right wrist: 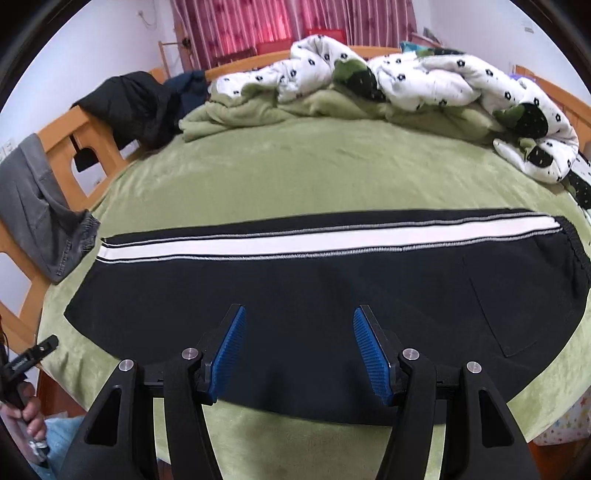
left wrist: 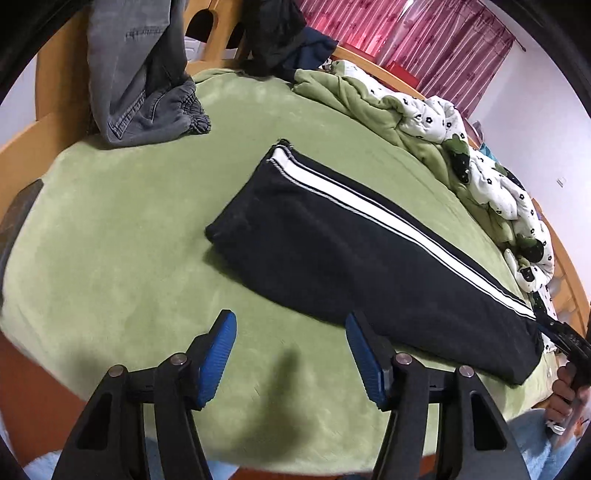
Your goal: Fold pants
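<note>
Black pants [left wrist: 332, 258] with a white side stripe lie flat and lengthwise on the green bed cover, one leg laid over the other. In the right wrist view the pants [right wrist: 314, 295] stretch across the frame, cuffs at the left and waistband at the right. My left gripper [left wrist: 290, 332] hovers open over bare green cover near the pants' lower edge, holding nothing. My right gripper [right wrist: 297, 325] hangs open above the middle of the pants, its blue pads apart and empty. The other gripper's tip and the hand holding it show at each view's edge.
Grey jeans [left wrist: 144, 81] hang over the wooden bed frame [right wrist: 70, 147] beside the cuffs. Dark clothes [right wrist: 129, 103] are draped on the rail. A rumpled white flowered quilt [right wrist: 424, 77] and a green blanket [right wrist: 240, 110] lie along the far side. Red curtains [right wrist: 258, 22] hang behind.
</note>
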Tool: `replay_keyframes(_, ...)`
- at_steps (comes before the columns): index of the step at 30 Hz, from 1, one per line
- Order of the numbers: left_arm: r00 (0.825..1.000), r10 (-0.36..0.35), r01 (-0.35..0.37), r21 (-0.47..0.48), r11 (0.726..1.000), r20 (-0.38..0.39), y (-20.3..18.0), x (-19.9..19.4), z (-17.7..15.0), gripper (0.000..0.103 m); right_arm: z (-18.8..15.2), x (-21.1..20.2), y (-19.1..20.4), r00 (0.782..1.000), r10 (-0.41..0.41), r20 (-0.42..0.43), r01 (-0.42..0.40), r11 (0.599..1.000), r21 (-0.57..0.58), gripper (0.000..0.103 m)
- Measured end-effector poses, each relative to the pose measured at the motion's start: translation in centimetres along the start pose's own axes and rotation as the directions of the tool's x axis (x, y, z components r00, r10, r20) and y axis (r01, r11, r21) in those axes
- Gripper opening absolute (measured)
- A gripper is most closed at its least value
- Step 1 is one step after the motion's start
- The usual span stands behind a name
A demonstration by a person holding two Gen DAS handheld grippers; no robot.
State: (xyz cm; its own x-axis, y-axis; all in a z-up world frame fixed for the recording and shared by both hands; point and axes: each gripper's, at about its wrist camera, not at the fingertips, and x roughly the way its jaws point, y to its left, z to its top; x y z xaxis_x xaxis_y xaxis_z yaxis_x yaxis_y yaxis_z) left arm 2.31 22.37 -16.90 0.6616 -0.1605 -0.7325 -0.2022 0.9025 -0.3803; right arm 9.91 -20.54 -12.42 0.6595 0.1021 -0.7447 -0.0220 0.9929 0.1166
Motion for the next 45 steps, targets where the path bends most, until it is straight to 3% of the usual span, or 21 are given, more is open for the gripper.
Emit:
replay_keyframes(4,0.995,-0.025,0.018,0.073,0.997,0.101,-0.9,0.0,3.4,0.055,0.2,1.3,-0.5,1.0,0.002,-0.024,-0.002,1.0,0.019,0.06)
replay_keyframes(8,0.991,0.02,-0.042,0.166,0.985,0.133,-3.0,3.3,8.2,0.051,0.6,3.0,0.0,0.998,-0.046,-0.041,0.045,0.999,-0.021,0.06)
replay_keyframes(12,0.989,0.083,-0.111,0.258,0.96,0.121,-4.2,8.2,12.5,0.044,0.9,4.4,0.3,0.987,-0.156,-0.033,0.154,0.985,-0.077,0.06)
replay_keyframes(16,0.994,0.106,-0.113,0.229,0.967,0.042,-3.3,12.6,15.8,0.044,1.1,4.7,-0.5,0.983,-0.182,-0.036,0.179,0.981,-0.075,0.06)
replay_keyframes(18,0.991,0.131,-0.126,0.242,0.962,-0.003,-3.0,14.6,16.5,0.043,1.2,4.7,-0.9,0.982,-0.185,-0.037,0.183,0.981,-0.06,0.06)
replay_keyframes(19,0.986,0.167,-0.159,0.243,0.957,-0.013,-2.8,15.5,16.7,0.039,1.3,4.8,-0.9,0.982,-0.183,-0.038,0.181,0.982,-0.056,0.06)
replay_keyframes(20,0.976,0.215,-0.206,0.233,0.95,-0.015,-2.5,16.3,16.7,0.029,1.3,4.8,-0.9,0.983,-0.181,-0.041,0.179,0.982,-0.054,0.06)
replay_keyframes(21,0.978,0.207,-0.198,0.227,0.954,-0.016,-2.3,16.6,16.7,0.022,1.3,4.9,-0.9,0.982,-0.182,-0.044,0.179,0.982,-0.056,0.06)
replay_keyframes(23,0.987,0.161,-0.161,0.216,0.963,0.018,-2.2,15.7,16.7,0.018,1.3,5.0,-0.6,0.981,-0.191,-0.041,0.187,0.98,-0.071,0.06)
replay_keyframes(26,0.985,0.099,-0.129,0.221,0.967,0.143,-2.8,12.5,17.1,0.018,1.2,4.8,-0.1,0.981,-0.194,-0.026,0.191,0.978,-0.088,0.06)
replay_keyframes(28,0.985,0.097,-0.128,0.221,0.967,0.144,-3.0,12.6,17.6,0.018,1.2,4.8,-0.1,0.981,-0.19,-0.026,0.188,0.978,-0.089,0.06)
replay_keyframes(30,0.986,0.146,-0.161,0.226,0.961,0.082,-2.6,14.9,17.7,0.018,1.1,4.9,-0.2,0.981,-0.193,-0.033,0.189,0.978,-0.089,0.06)
replay_keyframes(32,0.983,0.183,-0.176,0.211,0.962,-0.013,-1.5,17.8,17.2,0.026,1.2,5.0,-0.4,0.982,-0.185,-0.04,0.182,0.98,-0.077,0.06)
replay_keyframes(33,0.981,0.192,-0.187,0.206,0.961,-0.004,-1.3,17.9,17.0,0.032,1.2,4.9,-0.5,0.983,-0.179,-0.039,0.177,0.982,-0.069,0.06)
replay_keyframes(34,0.972,0.233,-0.232,0.198,0.952,0.019,-1.4,17.5,17.2,0.054,1.2,4.8,-0.6,0.984,-0.171,-0.038,0.169,0.984,-0.06,0.06)
replay_keyframes(35,0.962,0.272,-0.273,0.189,0.943,0.028,-1.4,17.1,17.4,0.069,1.2,4.7,-0.7,0.985,-0.168,-0.037,0.166,0.985,-0.055,0.06)
replay_keyframes(40,0.982,0.185,-0.19,0.134,0.973,0.044,-1.5,12.3,16.5,0.067,1.2,4.1,-1.0,0.989,-0.147,-0.019,0.146,0.988,-0.042,0.06)
replay_keyframes(43,0.991,0.124,-0.131,0.149,0.98,0.055,-2.9,8.6,13.3,0.067,1.1,3.7,-1.1,0.991,-0.137,-0.002,0.137,0.99,-0.036,0.06)
replay_keyframes(45,0.998,0.031,-0.039,0.152,0.988,0.054,-3.9,6.2,10.4,0.067,1.1,3.4,-1.1,0.992,-0.126,0.007,0.126,0.992,-0.027,0.06)
